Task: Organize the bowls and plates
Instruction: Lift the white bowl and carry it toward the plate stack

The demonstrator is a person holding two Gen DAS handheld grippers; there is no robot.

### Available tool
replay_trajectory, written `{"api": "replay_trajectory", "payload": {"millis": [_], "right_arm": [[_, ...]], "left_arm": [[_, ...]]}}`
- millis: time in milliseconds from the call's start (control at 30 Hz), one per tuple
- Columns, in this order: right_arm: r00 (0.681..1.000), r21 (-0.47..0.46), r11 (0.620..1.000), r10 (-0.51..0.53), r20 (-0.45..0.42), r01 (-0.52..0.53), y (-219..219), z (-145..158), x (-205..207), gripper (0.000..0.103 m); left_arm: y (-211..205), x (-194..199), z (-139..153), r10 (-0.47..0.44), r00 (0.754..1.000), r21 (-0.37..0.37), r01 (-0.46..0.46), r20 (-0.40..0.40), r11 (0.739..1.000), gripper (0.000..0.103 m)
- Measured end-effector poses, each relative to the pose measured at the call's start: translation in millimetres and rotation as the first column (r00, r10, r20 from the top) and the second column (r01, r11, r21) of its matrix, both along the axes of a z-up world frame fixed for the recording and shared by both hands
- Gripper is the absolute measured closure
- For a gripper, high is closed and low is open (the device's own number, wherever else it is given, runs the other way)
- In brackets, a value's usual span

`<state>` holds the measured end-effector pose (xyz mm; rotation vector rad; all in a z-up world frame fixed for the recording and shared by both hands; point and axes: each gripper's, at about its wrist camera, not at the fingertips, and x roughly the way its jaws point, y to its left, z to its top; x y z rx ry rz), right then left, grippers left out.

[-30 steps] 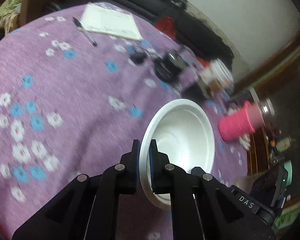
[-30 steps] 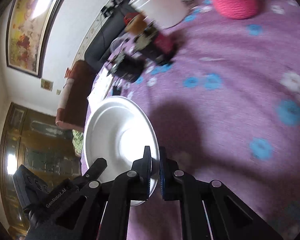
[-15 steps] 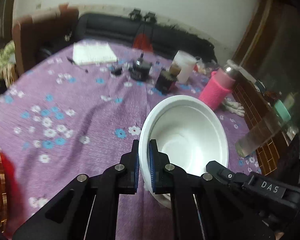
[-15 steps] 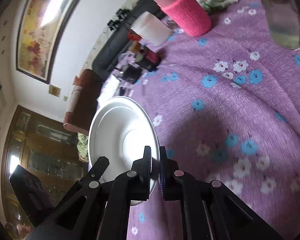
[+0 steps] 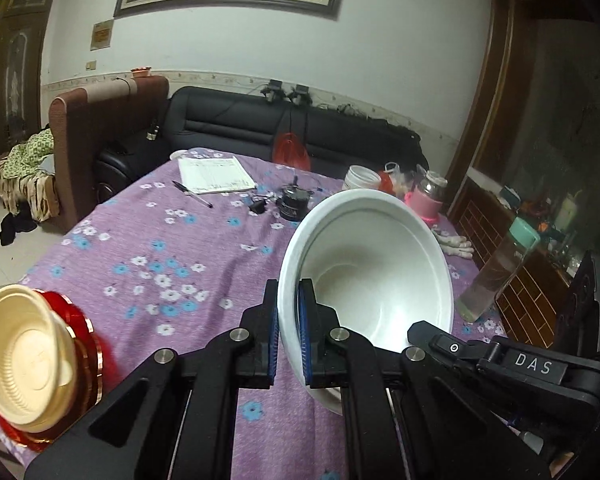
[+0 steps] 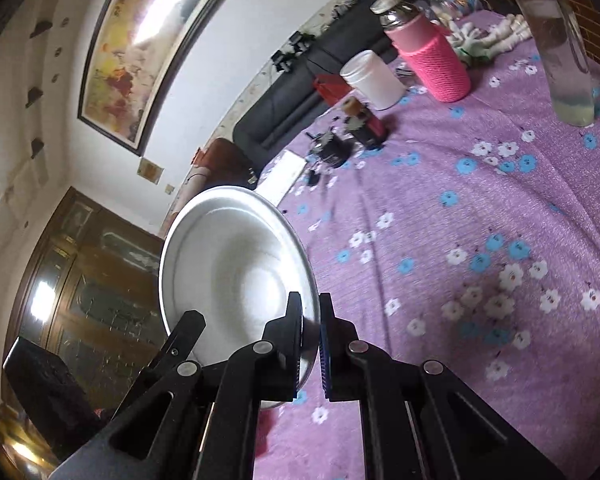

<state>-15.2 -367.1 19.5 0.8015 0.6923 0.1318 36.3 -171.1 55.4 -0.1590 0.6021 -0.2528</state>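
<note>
My left gripper point(image 5: 289, 304) is shut on the rim of a white bowl point(image 5: 372, 264) and holds it tilted above the purple flowered tablecloth point(image 5: 172, 256). My right gripper point(image 6: 310, 320) is shut on the edge of the same white bowl point(image 6: 236, 268), seen from its other side. A cream bowl point(image 5: 20, 352) rests on a stack of red plates point(image 5: 82, 344) at the near left corner of the table. The right gripper's body point(image 5: 540, 364) shows at the lower right of the left wrist view.
At the table's far side lie a notepad point(image 5: 216, 176), a pen point(image 5: 192, 194), a black round device point(image 5: 294, 202), a white cup point(image 5: 362, 178) and a pink-sleeved bottle point(image 6: 432, 56). A clear bottle point(image 5: 496, 276) stands at the right edge. A black sofa point(image 5: 260, 128) is behind.
Both grippers have lifted and tilted up with the white bowl between them. The views now take in the room, and the cream bowl on red plates has come into view.
</note>
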Motion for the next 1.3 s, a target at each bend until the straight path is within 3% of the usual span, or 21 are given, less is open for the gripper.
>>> {"api": "replay_trajectory", "payload": {"millis": [767,1300], "right_arm": [[0.984,-0.078,0.981,0.176,-0.017,-0.177,133,5,3,0.096],[0.935,-0.088,0.931,0.347,-0.077,-0.353,233,-17,29,0.096]], "left_arm": [[123,-33,-14,0.167,0.986,-0.042,-0.167,0.005,0.985,0.096],[205,-40,-35,0.336,0.942,-0.022,-0.337,-0.022,0.941,0.096]]}}
